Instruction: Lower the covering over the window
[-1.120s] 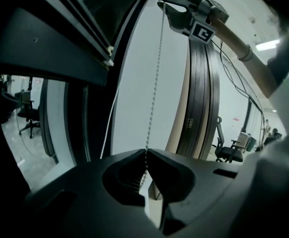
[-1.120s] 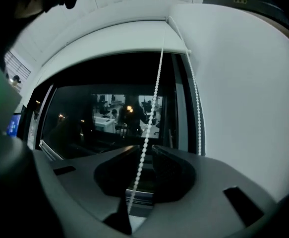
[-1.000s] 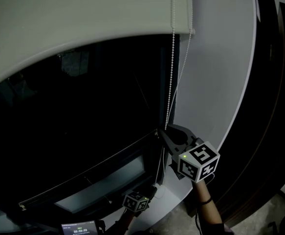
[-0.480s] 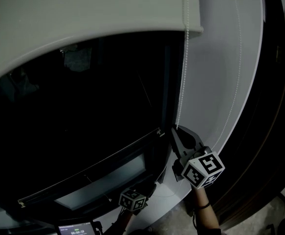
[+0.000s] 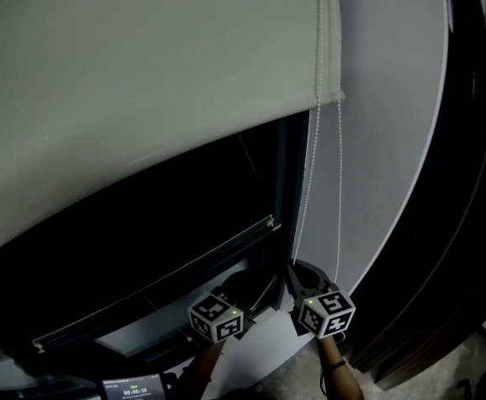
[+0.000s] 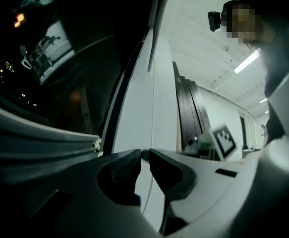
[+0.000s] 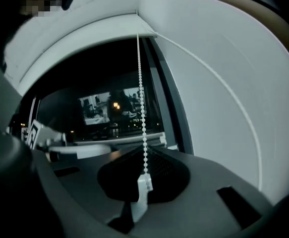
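Although the blind (image 5: 142,98) fills the upper left of the head view, we cannot see its top, which is cut off by the picture's edge. It hangs over the upper part of the window (image 5: 167,232), with its curved-looking lower edge ending at the right beside the wall (image 5: 384,157). Below that edge the glass is bare and almost black. The small lights in it could be reflections or could lie outside, and we cannot tell which. Dark panels (image 5: 472,190) stand along the far right, too dim to make out.

Low in the head view sit both tools, their jaws largely lost in shadow. The right hand-held gripper (image 7: 142,155) has just been closing. Its own view shows it clenched on the bead chain (image 5: 305,198), with a white connector (image 7: 145,185) sitting between the pads. The chain's second strand hangs free along the wall. The left hand-held gripper (image 6: 145,155) has just been opening. Its jaws stand a narrow slit apart and its pads press on nothing, so it is released. A thin pale line shows in the gap lower down, perhaps the chain, though we cannot be sure. A wrist (image 5: 334,367) and a small lit screen (image 5: 134,387) are cut off at the bottom edge.
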Motion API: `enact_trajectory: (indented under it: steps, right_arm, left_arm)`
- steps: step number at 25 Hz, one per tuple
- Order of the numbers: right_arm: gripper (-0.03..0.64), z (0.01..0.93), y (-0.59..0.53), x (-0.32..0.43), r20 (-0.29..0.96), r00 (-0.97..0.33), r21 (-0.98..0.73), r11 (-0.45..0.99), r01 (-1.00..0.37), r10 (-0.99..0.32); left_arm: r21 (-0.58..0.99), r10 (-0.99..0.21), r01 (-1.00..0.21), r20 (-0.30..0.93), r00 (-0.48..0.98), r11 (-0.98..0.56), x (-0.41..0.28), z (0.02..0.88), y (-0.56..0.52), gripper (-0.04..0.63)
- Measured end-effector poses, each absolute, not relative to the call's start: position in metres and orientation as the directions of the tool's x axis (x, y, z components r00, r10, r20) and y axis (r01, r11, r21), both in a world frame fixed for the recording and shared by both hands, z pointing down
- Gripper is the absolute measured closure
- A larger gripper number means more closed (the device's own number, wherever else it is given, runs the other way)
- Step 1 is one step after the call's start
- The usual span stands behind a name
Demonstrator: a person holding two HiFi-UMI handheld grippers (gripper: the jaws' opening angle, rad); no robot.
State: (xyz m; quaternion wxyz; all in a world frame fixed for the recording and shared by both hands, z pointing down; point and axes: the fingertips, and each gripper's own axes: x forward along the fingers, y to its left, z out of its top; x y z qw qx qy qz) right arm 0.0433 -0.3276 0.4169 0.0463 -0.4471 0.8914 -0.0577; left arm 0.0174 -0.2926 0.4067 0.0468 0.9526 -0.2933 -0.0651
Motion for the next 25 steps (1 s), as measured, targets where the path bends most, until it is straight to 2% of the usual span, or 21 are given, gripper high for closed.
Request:
enact_trajectory:
  steps: [4, 8, 11, 13, 17, 20, 25]
  right_arm:
    - [0.600, 0.485, -0.322, 0.036, 0.093, -0.594, -0.192, 0.571, -0.798, -0.799]
    - [0.600, 0.541, -0.310, 0.028, 0.194, -0.603, -0.254, 0.554, -0.793, -0.774]
    - [0.607, 0.594, -0.292, 0.019, 0.381, -0.603, -0.243, 0.553, -0.797, -0.701]
    - [0.607, 0.640, -0.267, 0.013, 0.472, -0.611, -0.234, 0.578, -0.782, -0.635]
    - [0.607, 0.682, -0.224, 0.012, 0.486, -0.643, -0.358, 0.536, -0.764, -0.592]
    - [0.607, 0.680, -0.221, 0.007, 0.488, -0.656, -0.339, 0.568, -0.750, -0.576]
    - [0.606, 0.633, -0.246, 0.030, 0.376, -0.597, -0.305, 0.514, -0.802, -0.708]
  left_arm:
    - [0.046, -0.494, -0.492, -0.132, 0.860, -0.869, 0.039, 0.368, -0.289, 0.525]
    - [0.005, -0.454, -0.457, -0.124, 0.882, -0.889, 0.058, 0.356, -0.287, 0.520]
    - [0.003, -0.450, -0.453, -0.116, 0.885, -0.892, 0.063, 0.360, -0.287, 0.520]
    - [0.004, -0.454, -0.456, -0.107, 0.885, -0.890, 0.064, 0.365, -0.287, 0.543]
    - [-0.016, -0.448, -0.451, -0.090, 0.889, -0.892, 0.070, 0.371, -0.290, 0.581]
    - [-0.071, -0.443, -0.447, -0.064, 0.894, -0.892, 0.077, 0.373, -0.292, 0.588]
    - [-0.072, -0.466, -0.472, -0.086, 0.881, -0.879, 0.073, 0.381, -0.300, 0.591]
